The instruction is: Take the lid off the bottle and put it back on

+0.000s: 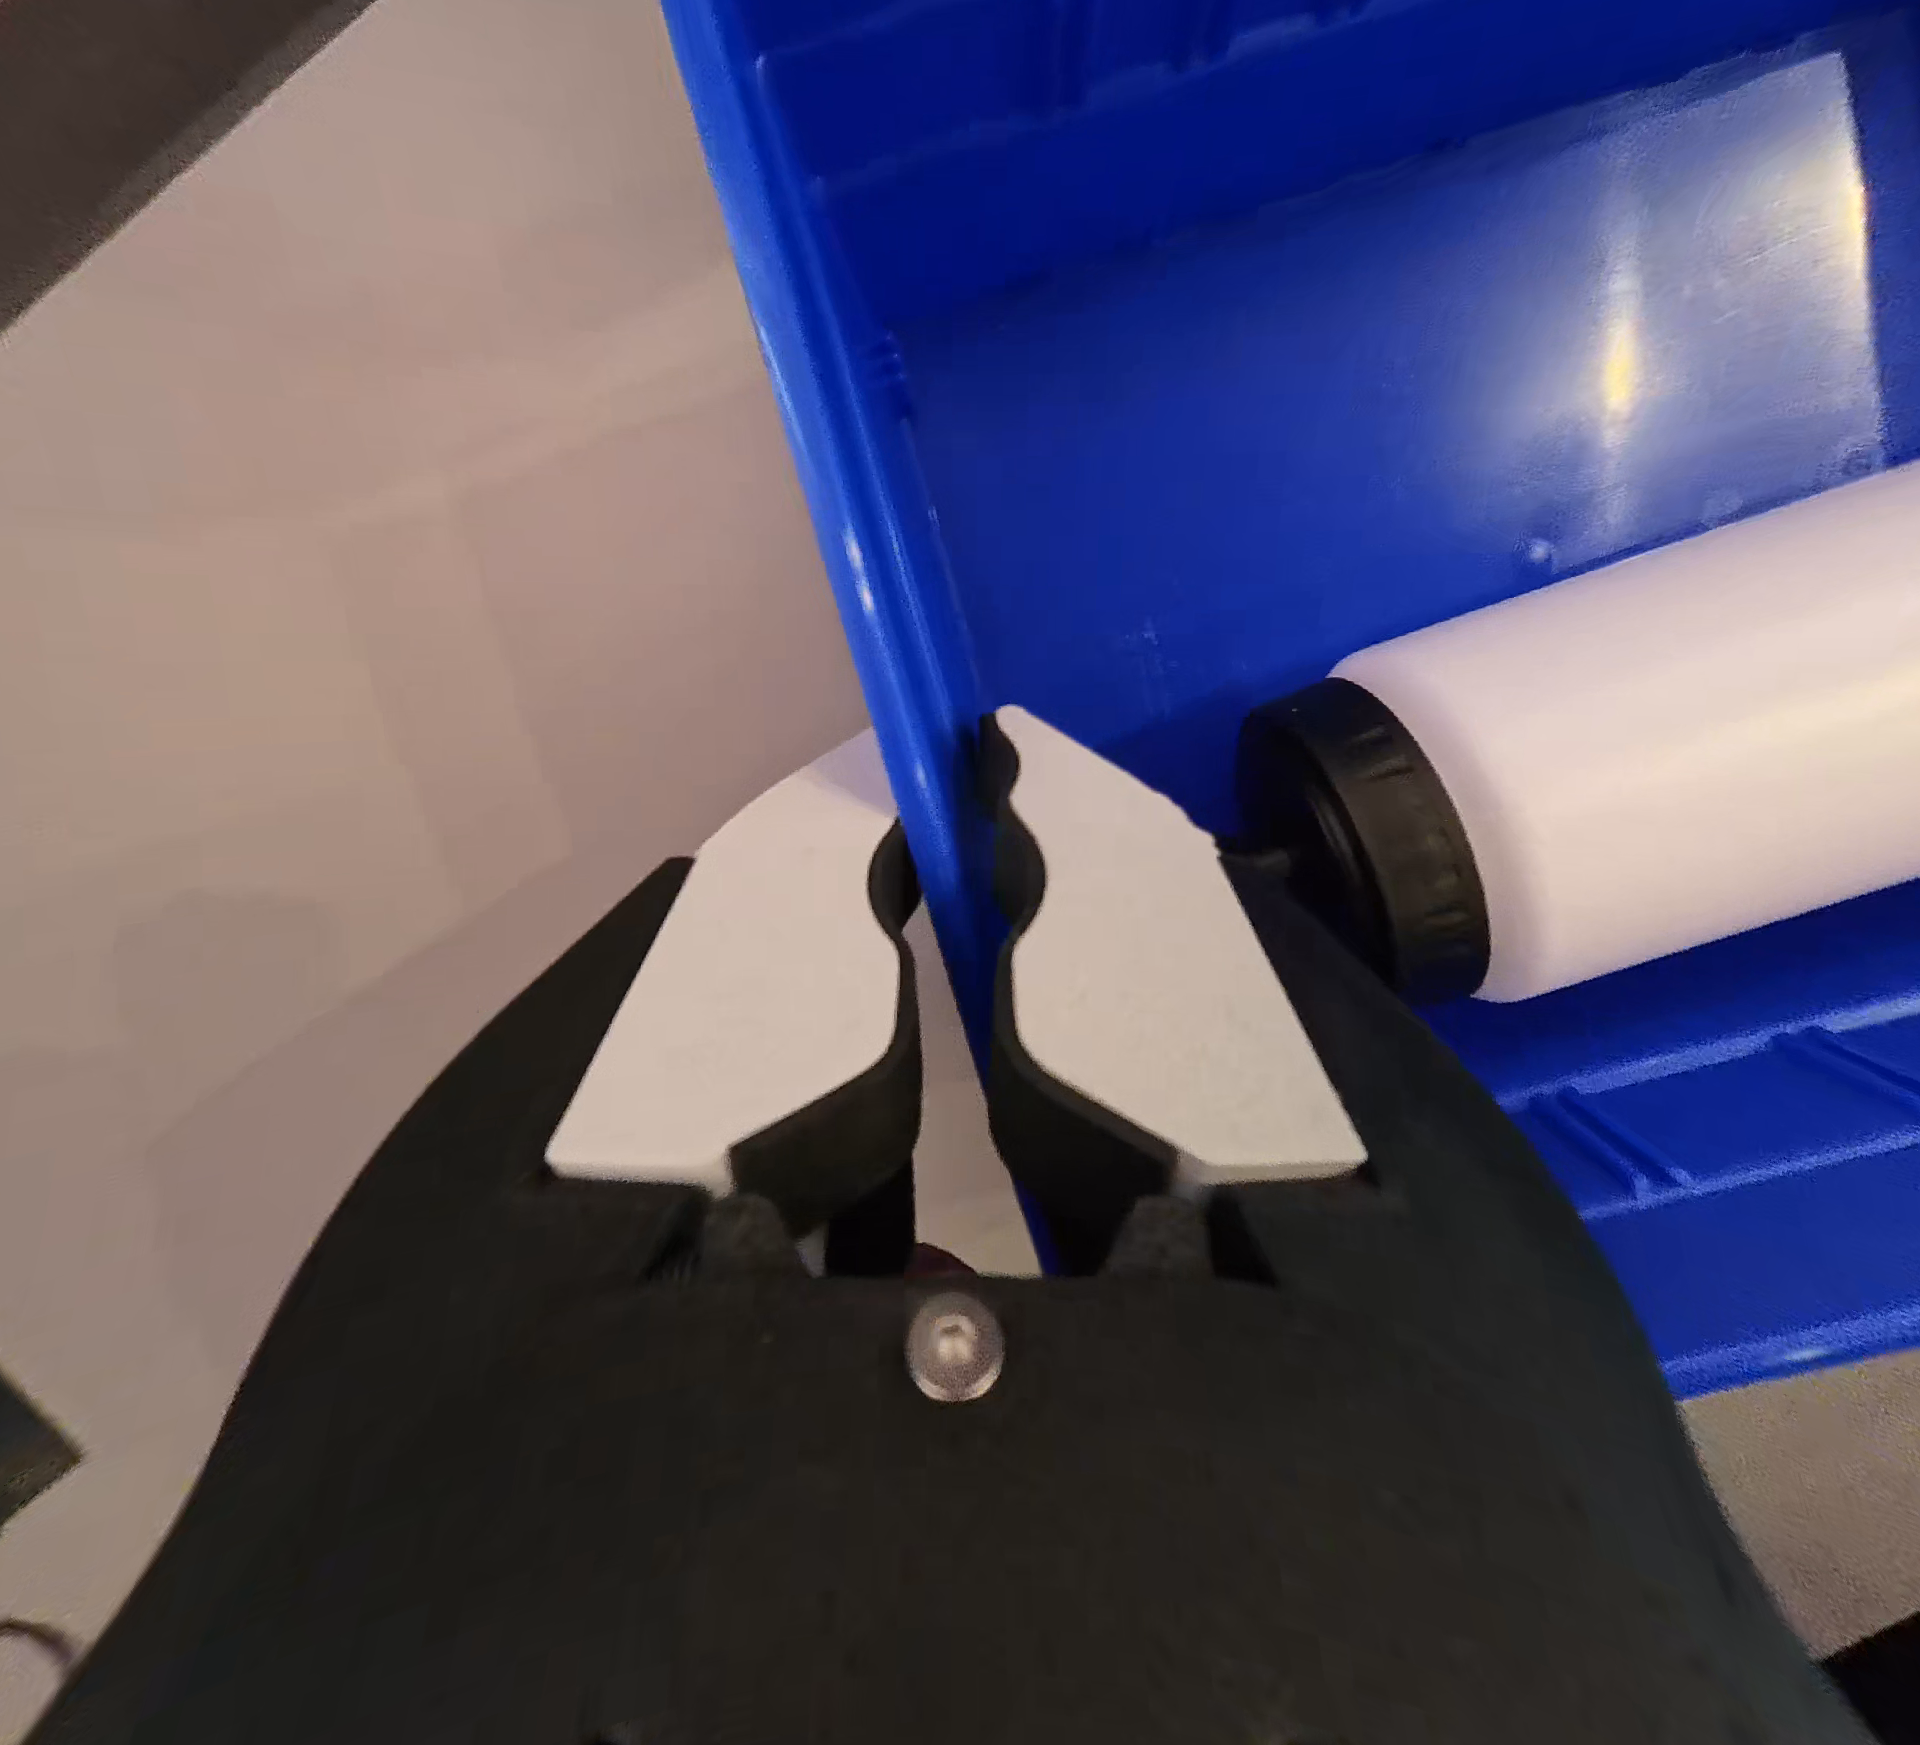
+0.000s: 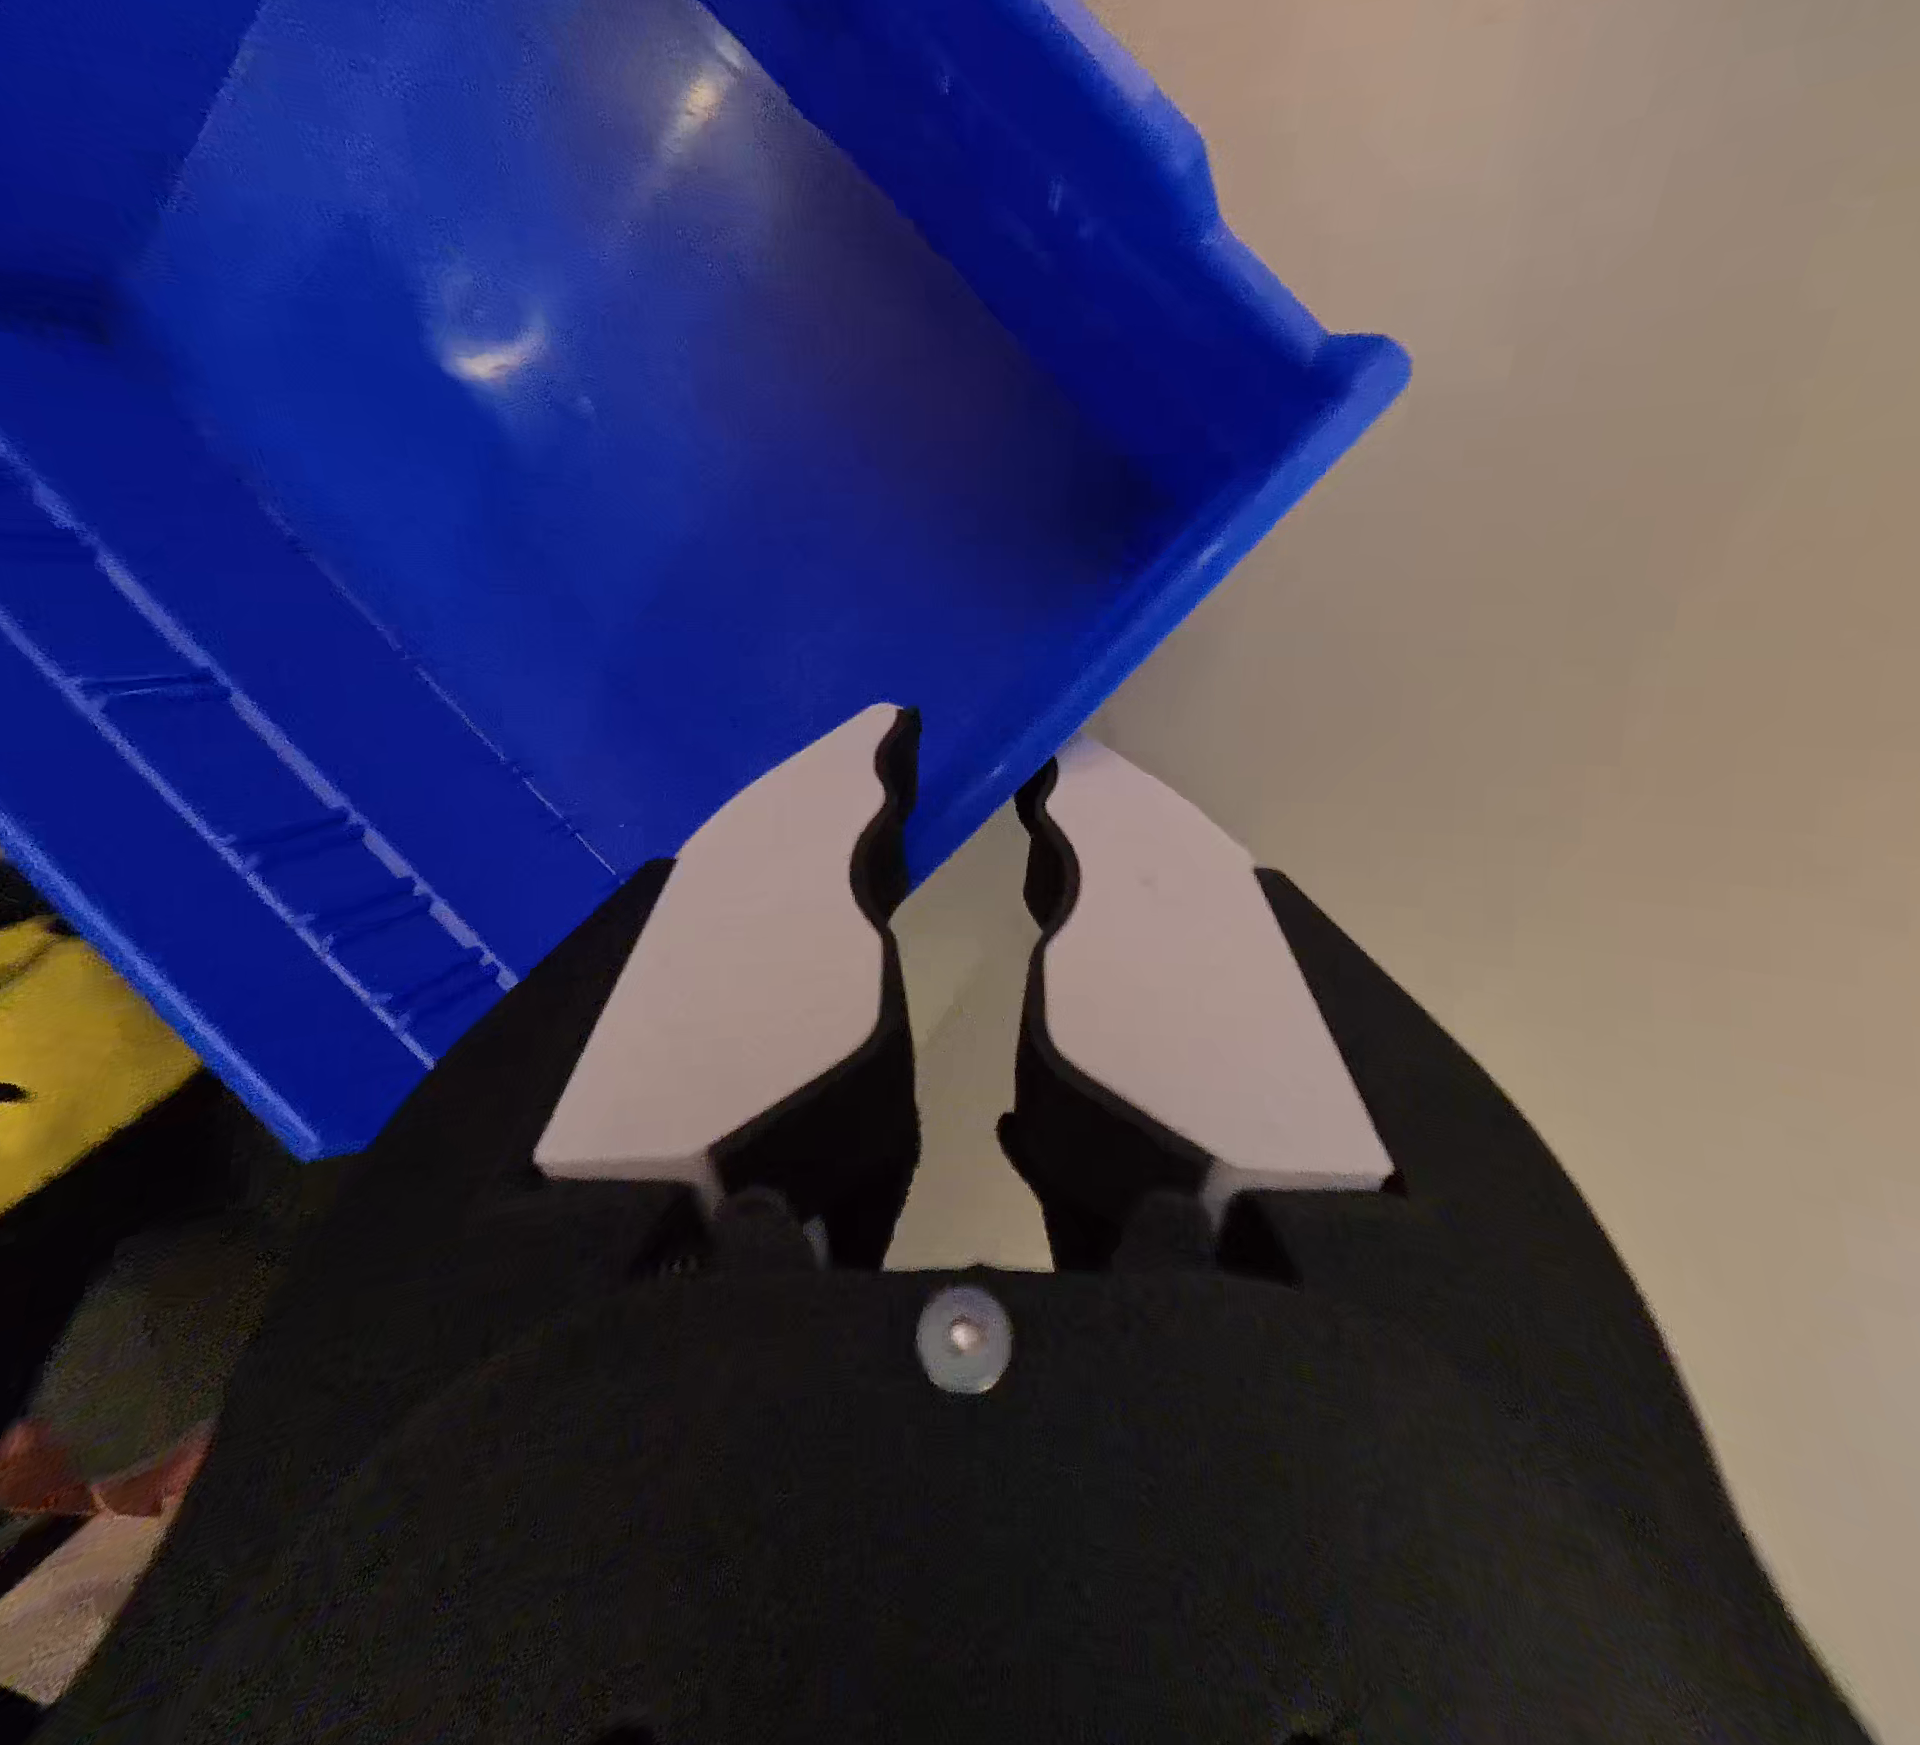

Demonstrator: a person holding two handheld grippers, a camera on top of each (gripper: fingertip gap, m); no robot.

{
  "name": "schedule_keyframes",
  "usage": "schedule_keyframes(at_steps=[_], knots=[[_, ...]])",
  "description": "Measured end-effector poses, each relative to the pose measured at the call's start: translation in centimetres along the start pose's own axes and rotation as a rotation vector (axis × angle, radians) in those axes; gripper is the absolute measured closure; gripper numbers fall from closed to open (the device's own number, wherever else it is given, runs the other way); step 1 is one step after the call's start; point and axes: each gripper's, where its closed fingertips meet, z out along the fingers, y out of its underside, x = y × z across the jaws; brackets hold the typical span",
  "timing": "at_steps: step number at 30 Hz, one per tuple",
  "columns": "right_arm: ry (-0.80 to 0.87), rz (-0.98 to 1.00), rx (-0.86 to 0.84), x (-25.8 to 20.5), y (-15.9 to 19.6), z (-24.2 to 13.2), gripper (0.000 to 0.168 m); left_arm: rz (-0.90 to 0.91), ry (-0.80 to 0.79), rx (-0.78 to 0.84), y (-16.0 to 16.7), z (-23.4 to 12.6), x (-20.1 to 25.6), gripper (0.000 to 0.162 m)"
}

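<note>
A glossy blue plastic bin (image 1: 1299, 407), ribbed along its walls, sits tilted. Inside it a smooth white bottle (image 1: 1683, 729) lies on its side, ridged black lid (image 1: 1382, 838) on, seen only in the left wrist view. The left tongs (image 1: 951, 822) pinch one bin wall; the right tongs (image 2: 966, 791) clamp the rim at the opposite end.

Left hand-held gripper (image 1: 951, 796) clamps blue bin (image 1: 1195, 469) wall — bottle (image 1: 1683, 750) inside.

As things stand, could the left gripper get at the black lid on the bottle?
Probably not yet: the left gripper is shut on the blue bin wall. The lid lies close beside it inside, on the white bottle, with nothing between.
</note>
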Motion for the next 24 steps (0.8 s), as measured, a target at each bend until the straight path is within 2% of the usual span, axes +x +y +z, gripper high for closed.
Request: schedule_keyframes(at_steps=[6, 11, 17, 24], knots=[[0.132, -0.016, -0.123, 7.6, 1.7, -2.1, 0.158, 0.069, 0.022, -0.079, 2.1, -0.8, -5.0, 0.153], [0.147, -0.032, -0.184, 13.8, 1.4, -3.3, 0.16, 0.242, -0.024, -0.168, 2.0, -0.6, -8.6, 0.147], [0.286, -0.03, -0.319, 22.5, 1.0, -5.1, 0.156, 0.405, -0.128, -0.291, 0.2, 0.3, -13.3, 0.137], [0.389, -0.041, -0.38, 30.2, -1.8, -5.6, 0.151, 0.519, -0.257, -0.365, -4.2, 2.3, -17.8, 0.13]])
